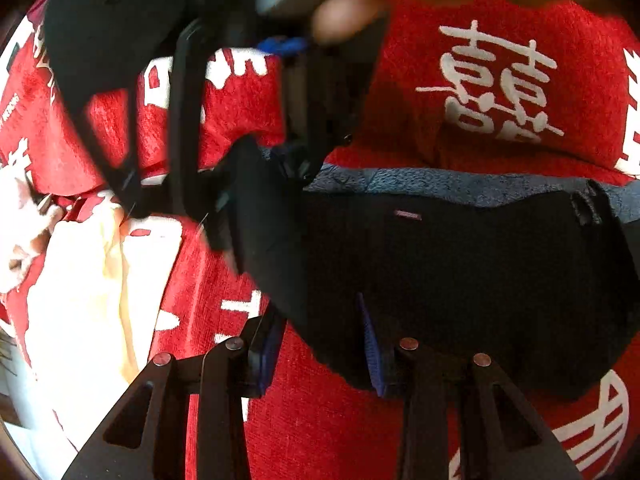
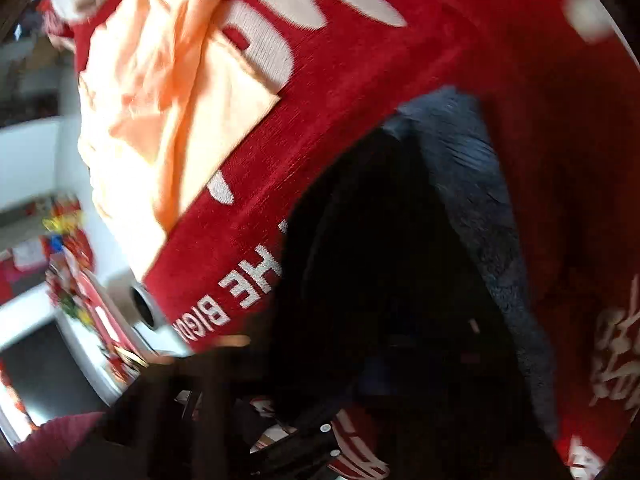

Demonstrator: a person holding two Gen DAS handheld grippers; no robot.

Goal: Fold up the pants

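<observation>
Right now our left gripper [image 1: 320, 344], jaws apart, hovers at the near edge of the black pants [image 1: 460, 280] lying crosswise on the red blanket [image 1: 320, 432], while our right gripper [image 1: 296, 168] looks clenched on their left end.

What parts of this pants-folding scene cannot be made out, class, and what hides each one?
- Right gripper: left wrist view, motion blur; open or shut is unclear.
- Right gripper's own fingers: right wrist view, lost in dark blur at the bottom.
- Black pants: both views, frame edges and grippers hide their full shape.
- Cream garment: overexposed, type unclear.
</observation>
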